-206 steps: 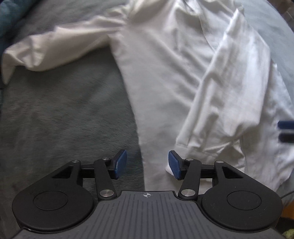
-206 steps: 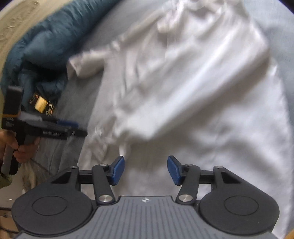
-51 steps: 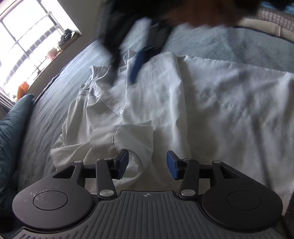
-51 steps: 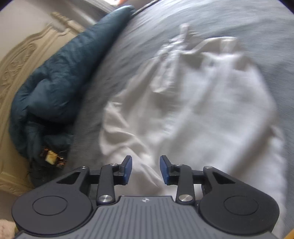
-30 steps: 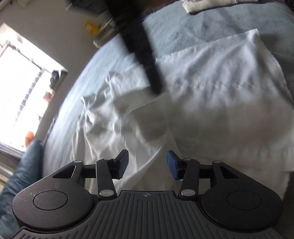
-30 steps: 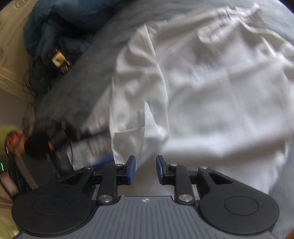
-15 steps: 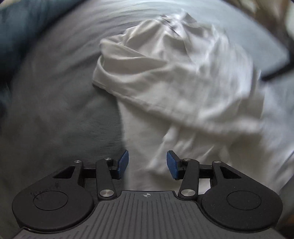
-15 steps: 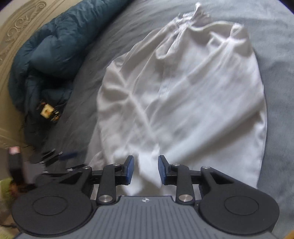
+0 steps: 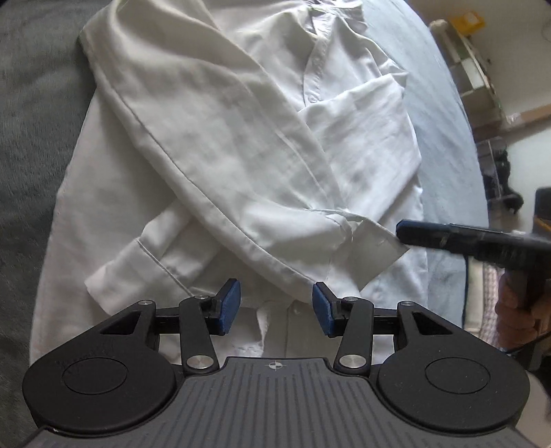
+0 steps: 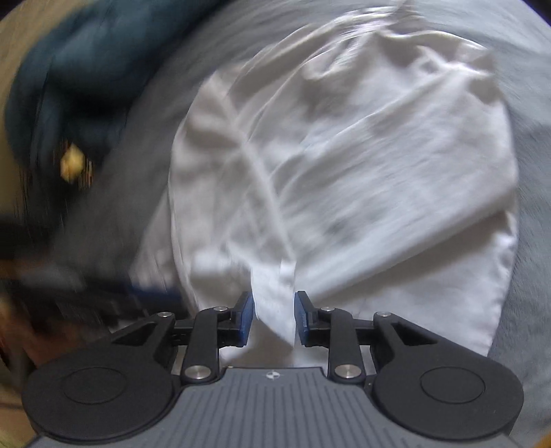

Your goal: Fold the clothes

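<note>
Shirt lies sleeves-crossed on the bed; your left fingers stand apart and empty, right fingers apart astride a cuff at 6 o'clock.

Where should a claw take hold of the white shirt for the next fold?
Probably at the bottom hem of the white shirt, approached from the near edge by the left claw. Both sleeves already lie crossed over the front, and the hem lies flat and free nearest the claws, so it can be lifted toward the collar.
</note>
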Demonstrator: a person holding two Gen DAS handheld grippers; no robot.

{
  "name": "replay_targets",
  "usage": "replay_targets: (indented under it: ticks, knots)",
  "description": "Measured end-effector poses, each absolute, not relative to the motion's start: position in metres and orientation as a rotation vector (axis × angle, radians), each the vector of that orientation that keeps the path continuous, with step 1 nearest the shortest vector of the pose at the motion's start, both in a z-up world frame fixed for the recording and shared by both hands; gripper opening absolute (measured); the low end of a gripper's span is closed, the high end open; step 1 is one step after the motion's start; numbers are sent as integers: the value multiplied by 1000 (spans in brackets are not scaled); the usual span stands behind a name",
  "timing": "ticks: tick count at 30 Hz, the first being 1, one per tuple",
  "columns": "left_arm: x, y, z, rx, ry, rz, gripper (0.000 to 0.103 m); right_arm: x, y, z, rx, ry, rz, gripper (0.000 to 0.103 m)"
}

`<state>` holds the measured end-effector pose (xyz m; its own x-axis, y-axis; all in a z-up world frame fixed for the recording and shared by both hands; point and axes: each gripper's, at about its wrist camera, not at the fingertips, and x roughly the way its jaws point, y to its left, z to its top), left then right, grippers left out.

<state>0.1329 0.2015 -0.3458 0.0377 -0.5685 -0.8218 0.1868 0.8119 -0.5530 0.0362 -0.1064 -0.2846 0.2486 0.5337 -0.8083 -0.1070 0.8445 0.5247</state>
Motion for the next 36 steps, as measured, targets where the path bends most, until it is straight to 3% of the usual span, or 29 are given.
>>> replay_targets:
  ticks: [6, 14, 18, 21, 24, 29, 31, 33, 36]
  knots:
    - [143, 207, -351, -407, 1440, -565, 46, 48, -143, -315, 784, 1268, 268, 30]
    - [148, 206, -359, -416, 1464, -555, 42, 51, -117, -337, 771, 1404, 307, 30]
    - [150, 204, -359, -423, 1453, -548, 33, 50, -104, -339, 744, 1416, 266, 32]
    - [151, 204, -357, -437, 1434, -549, 14, 51, -102, -344, 777, 1437, 260, 35]
    - [153, 205, -353, -448, 1420, -568, 5, 51, -101, -347, 778, 1450, 291, 36]
    - [153, 205, -350, -457, 1421, -565, 5, 53, -94, -343, 769, 1448, 354, 23]
    - [153, 206, -351, -469, 1436, -561, 5, 52, -92, -338, 759, 1441, 379, 9]
    - [152, 207, -350, -481, 1428, -561, 5, 51, -90, -333, 746, 1429, 399, 3]
    - [151, 210, -344, -519, 1420, -567, 4, 50, -91, -322, 726, 1393, 413, 2]
